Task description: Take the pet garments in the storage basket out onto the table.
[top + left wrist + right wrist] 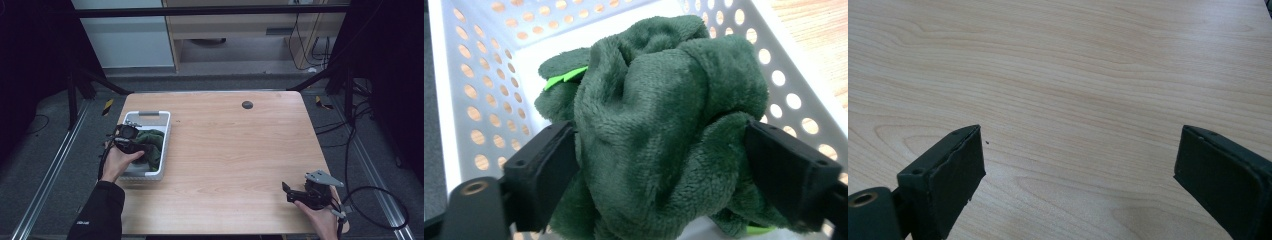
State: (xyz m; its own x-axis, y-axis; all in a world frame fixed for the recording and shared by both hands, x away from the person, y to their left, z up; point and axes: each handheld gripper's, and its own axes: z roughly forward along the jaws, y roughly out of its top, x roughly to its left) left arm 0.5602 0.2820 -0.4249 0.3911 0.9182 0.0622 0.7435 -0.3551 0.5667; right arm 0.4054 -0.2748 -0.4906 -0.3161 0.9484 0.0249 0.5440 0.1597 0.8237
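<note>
A dark green plush cloth (659, 115) lies bunched in a white perforated basket (479, 75) at the table's left edge. A bright green tag (564, 76) pokes out of it. In the high view the cloth (154, 142) fills the basket's (166, 131) middle. My left gripper (136, 145) reaches into the basket from the left. In the left gripper view the left gripper (659, 170) is open, with one jaw on each side of the cloth, against its pile. My right gripper (287, 192) rests open near the table's front right corner. In the right gripper view, bare wood lies between the right gripper's (1078, 165) jaws.
The wooden table (235, 150) has a small dark round cap (247, 104) near its far edge. A black cable (380, 200) loops off the right gripper beyond the table's right side. Dark frame struts stand at both far corners.
</note>
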